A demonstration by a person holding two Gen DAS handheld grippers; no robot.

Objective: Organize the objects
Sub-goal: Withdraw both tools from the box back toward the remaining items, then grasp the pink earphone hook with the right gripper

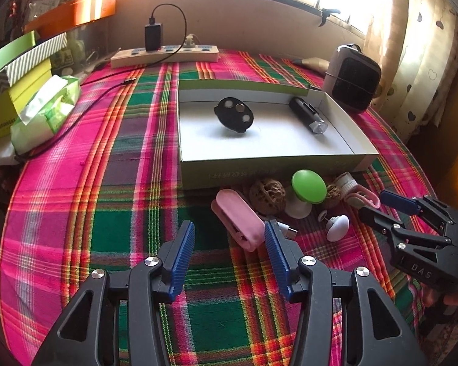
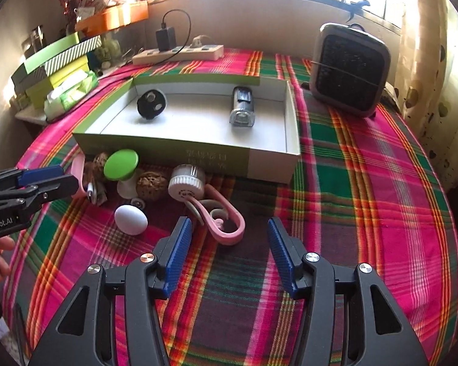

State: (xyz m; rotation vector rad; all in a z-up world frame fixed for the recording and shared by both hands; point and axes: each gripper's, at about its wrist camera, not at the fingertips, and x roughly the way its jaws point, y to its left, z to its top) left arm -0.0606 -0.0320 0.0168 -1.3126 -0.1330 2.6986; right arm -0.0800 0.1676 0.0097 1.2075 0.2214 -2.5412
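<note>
left gripper (image 1: 229,238) wide, empty | right gripper (image 2: 229,238) wide, empty | pink case (image 1: 239,219) just before box (image 1: 259,167) | likely soft, light, grippy; take across its narrow sides

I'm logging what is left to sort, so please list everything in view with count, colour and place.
box: 1, green and white, mid-table
round gadget: 1, black, in box
flashlight: 1, black, in box
pink case: 1, before box
walnuts: 2, brown, before box
mushroom: 1, green cap, before box
white knob: 1, on cloth
pink hook: 1, on cloth
heater: 1, grey, far right
power strip: 1, cream, far edge
left gripper: open
right gripper: open
</note>
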